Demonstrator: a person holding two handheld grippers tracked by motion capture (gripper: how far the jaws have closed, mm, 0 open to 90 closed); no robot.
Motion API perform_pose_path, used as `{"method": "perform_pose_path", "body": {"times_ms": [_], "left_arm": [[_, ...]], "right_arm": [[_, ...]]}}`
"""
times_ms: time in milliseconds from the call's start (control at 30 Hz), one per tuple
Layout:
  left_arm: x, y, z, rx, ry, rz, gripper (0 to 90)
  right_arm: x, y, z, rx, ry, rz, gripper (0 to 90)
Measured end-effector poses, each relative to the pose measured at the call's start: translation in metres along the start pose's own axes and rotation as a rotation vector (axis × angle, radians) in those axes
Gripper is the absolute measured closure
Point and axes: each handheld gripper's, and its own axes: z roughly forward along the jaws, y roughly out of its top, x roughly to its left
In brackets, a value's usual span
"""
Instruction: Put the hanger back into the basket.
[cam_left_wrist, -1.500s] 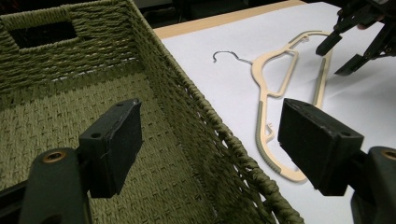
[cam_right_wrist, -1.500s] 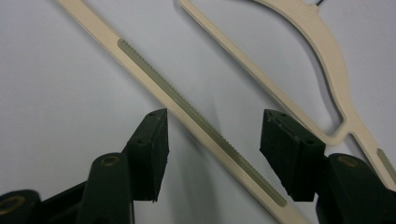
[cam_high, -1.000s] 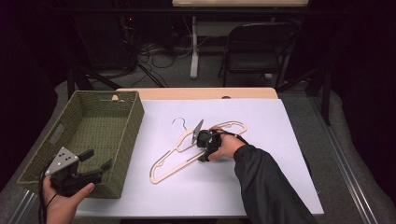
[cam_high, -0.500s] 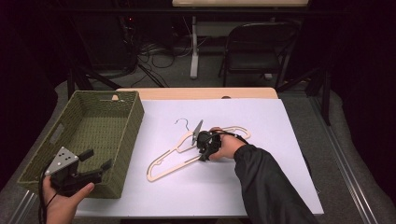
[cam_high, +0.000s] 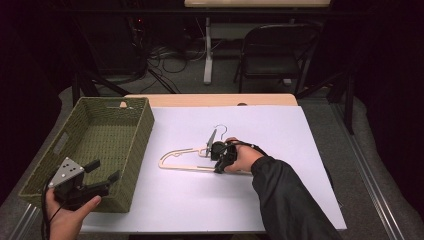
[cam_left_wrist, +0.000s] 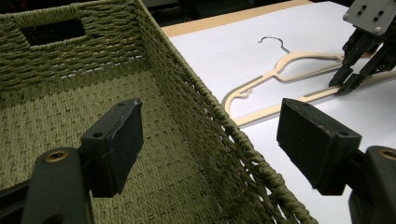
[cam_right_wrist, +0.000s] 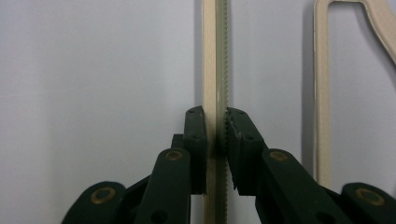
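A: Since the right gripper (cam_right_wrist: 215, 140) pinches only the thin bottom bar of the wooden hanger (cam_high: 187, 159), what worries you?

B: A one-sided hold. My guess is the long hanger could swing or twist out of the jaws if lifted, and its wire hook (cam_high: 218, 129) might catch the woven basket (cam_high: 142, 131) rim.

A: Where is it now?

B: Flat on the white table cover (cam_high: 300, 150), just right of the basket.

A: And the hands?

B: The right forearm reaches in from the bottom, hand low on the bar. The left gripper (cam_left_wrist: 210, 140) hangs at the basket's near corner, jaws spread wide, holding nothing.
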Motion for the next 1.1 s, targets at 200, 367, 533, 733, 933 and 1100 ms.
{"method": "perform_pose_path", "body": {"times_ms": [200,367,533,733,933,1100], "left_arm": [[-0.002,0.0,0.001,-0.001,-0.004,0.001,23.0],[-0.005,0.002,0.002,0.0,-0.01,0.012,23.2],[-0.011,0.004,0.003,-0.002,-0.024,0.029,23.7],[-0.02,0.006,0.008,0.003,-0.051,0.048,24.0],[-0.033,0.01,0.017,0.022,-0.09,0.073,24.1],[-0.046,0.016,0.029,0.038,-0.129,0.091,24.1]], "right_arm": [[0.003,0.0,0.0,0.004,-0.016,-0.015,79.7],[0.009,0.001,0.0,0.004,-0.072,-0.054,79.9],[0.016,-0.001,0.0,0.0,-0.142,-0.097,80.0],[0.03,-0.008,-0.003,-0.009,-0.208,-0.136,80.0],[0.05,-0.017,-0.007,-0.033,-0.292,-0.194,80.0],[0.065,-0.022,-0.011,-0.046,-0.365,-0.223,79.9]]}}
